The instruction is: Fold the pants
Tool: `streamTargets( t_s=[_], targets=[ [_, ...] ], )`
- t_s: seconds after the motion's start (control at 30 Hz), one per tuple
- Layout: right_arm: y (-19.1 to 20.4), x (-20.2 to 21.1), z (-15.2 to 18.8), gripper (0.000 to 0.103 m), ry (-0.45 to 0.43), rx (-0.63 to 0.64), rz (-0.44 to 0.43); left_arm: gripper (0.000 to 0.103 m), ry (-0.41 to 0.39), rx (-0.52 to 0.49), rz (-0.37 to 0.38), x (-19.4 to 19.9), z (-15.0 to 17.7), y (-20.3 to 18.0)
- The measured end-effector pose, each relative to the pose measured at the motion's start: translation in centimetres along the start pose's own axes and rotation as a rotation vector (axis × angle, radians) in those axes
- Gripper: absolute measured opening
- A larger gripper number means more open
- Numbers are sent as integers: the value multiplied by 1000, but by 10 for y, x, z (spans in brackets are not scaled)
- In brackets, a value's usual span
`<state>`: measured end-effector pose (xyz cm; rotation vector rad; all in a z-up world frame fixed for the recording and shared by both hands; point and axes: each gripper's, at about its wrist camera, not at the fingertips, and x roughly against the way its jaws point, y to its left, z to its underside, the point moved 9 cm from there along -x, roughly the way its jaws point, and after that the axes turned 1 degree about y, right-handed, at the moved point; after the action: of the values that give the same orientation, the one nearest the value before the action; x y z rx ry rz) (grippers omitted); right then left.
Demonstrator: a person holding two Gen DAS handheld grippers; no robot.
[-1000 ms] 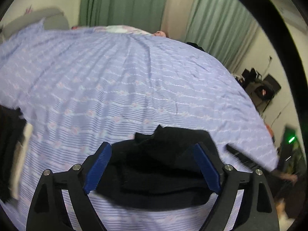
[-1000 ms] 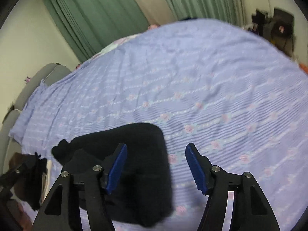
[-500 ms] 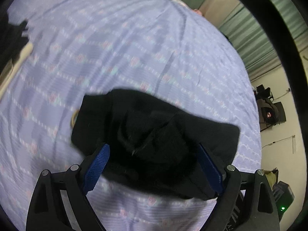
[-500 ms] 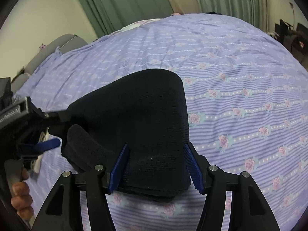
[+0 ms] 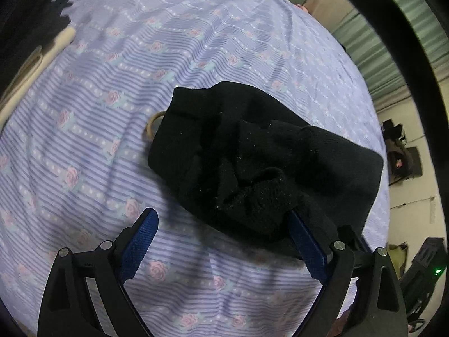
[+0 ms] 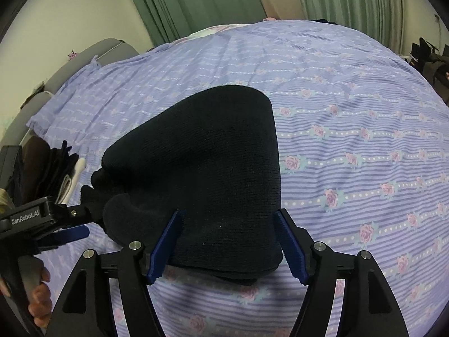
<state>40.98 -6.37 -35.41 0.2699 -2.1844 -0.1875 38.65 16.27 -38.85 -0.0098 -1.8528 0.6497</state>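
Note:
The black knit pants lie as a folded bundle on the lilac flowered bed sheet. My left gripper is open; a bunched black fold lies against its right finger. In the right wrist view the pants fill the middle. My right gripper is open, its blue pads on either side of the bundle's near edge. The left gripper shows at the left edge of that view, beside the bundle.
A stack of dark and white clothes lies at the left edge of the bed, also in the left wrist view. A tan loop peeks from under the pants. Green curtains and a grey headboard stand behind.
Both grippers have come down over the pants bundle. The left view has tilted down onto it and shifted left, so only its right finger touches the cloth.

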Motion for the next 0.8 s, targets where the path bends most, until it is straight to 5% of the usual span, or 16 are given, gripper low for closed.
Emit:
streamTargets(
  t_s=[0.07,0.13,0.23,0.37,0.4,0.43,0.5,0.8],
  targets=[
    [-1,0,1,70,2,-6,-2,74,-15,-18,57,1,0,-7],
    [-4,0,2,71,13,-28,-16,42,-17,-34,117,2,3,-14],
    [-8,-1,6,72,33,-69,-47,19,-21,-51,163,6,2,-28],
    [-14,-1,9,72,39,-118,-64,21,-98,-192,177,27,-12,-65],
    [-14,-2,9,72,39,-127,-67,38,-87,-190,182,27,-13,-68],
    [-16,-2,8,72,40,-140,-73,67,-66,-176,184,24,-14,-68],
    [-15,-4,8,72,45,-146,-74,83,-44,-128,119,19,-14,-57],
    [-6,-2,11,72,37,-92,-48,83,-59,106,103,4,-37,-30]
  ],
)
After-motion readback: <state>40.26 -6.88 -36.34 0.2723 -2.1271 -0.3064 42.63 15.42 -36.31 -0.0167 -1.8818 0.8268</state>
